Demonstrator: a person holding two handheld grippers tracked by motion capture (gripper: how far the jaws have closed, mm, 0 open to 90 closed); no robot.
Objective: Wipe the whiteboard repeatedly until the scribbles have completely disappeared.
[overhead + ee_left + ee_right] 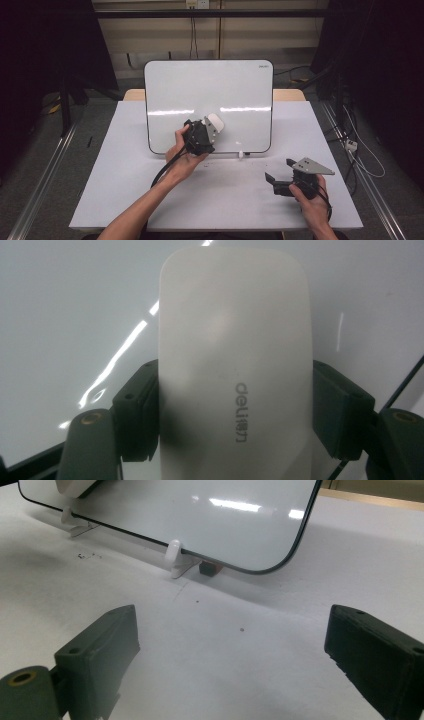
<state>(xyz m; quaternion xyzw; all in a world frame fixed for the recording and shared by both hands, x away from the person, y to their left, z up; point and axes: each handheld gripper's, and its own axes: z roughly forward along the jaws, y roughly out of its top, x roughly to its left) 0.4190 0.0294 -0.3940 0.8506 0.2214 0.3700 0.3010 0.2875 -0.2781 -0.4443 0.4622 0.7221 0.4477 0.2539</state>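
A whiteboard [210,95] stands tilted on small white feet [175,555] at the back of the table. My left gripper [209,129] is raised in front of its lower middle, shut on a white board eraser [216,122]. In the left gripper view the eraser [235,360] has grey lettering on it and lies flat against the board, with both black pads pressed to its sides. My right gripper [280,172] rests open near the table's front right, pointing left toward the board. Between its fingers [100,650] there is only bare table.
The table has a white top [125,165] with a few dark specks [87,556] in front of the board. A small red-brown block [210,568] sits under the board's lower edge. Cables [360,150] trail on the floor at the right.
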